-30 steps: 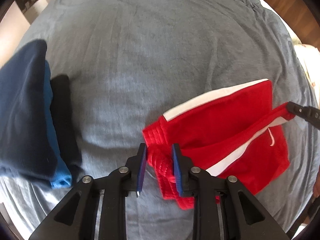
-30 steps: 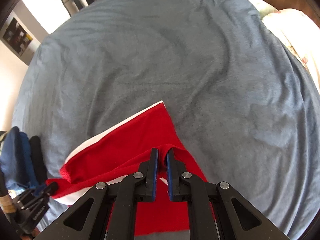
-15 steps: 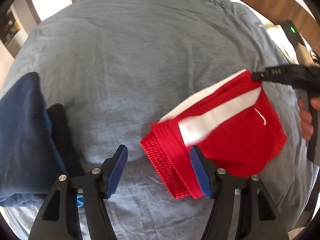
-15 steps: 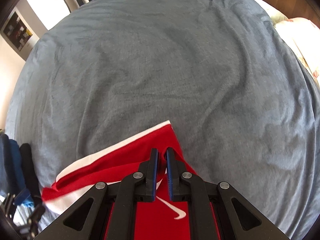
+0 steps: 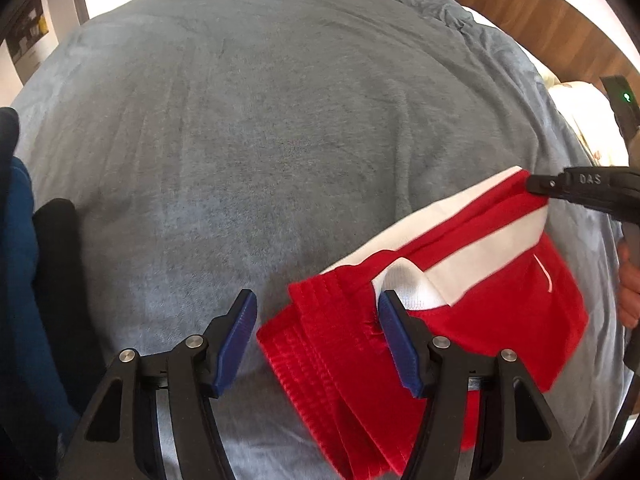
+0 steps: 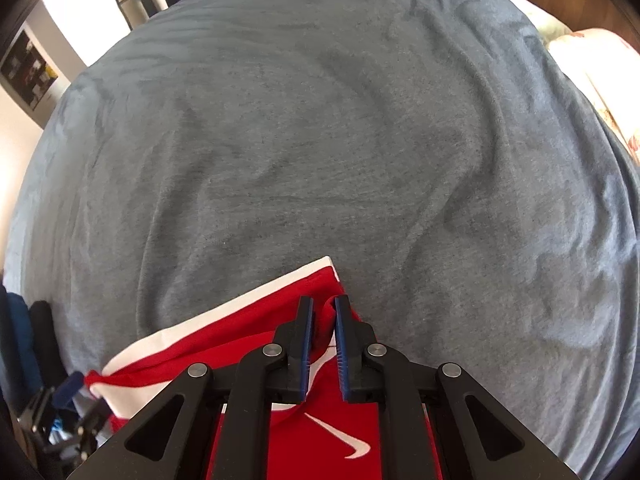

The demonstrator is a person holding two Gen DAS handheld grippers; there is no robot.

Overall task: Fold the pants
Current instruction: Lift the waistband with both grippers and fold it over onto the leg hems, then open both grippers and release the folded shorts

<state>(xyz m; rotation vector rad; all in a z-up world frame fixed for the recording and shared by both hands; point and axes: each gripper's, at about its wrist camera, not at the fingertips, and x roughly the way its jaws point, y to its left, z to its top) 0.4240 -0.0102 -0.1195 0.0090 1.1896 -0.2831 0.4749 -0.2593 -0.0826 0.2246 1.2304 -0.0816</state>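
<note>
Red shorts (image 5: 472, 292) with white side stripes and a white logo lie folded on the grey bed cover. In the left wrist view my left gripper (image 5: 316, 320) is open, its fingers astride the ribbed red waistband, not pinching it. My right gripper (image 6: 324, 312) is shut on the red hem of the shorts (image 6: 256, 336), near the far corner by the white stripe. It also shows in the left wrist view (image 5: 536, 184), at the shorts' far right corner.
A grey bed cover (image 5: 280, 120) spreads wide beyond the shorts. Folded dark blue and black clothes (image 5: 24, 280) lie at the left edge. A wooden headboard (image 5: 540, 28) and a pale pillow (image 5: 580, 120) are at the right.
My left gripper opened and let go of the waistband. My right gripper carried the hem over, so the shorts now lie folded with the stripe and logo on top.
</note>
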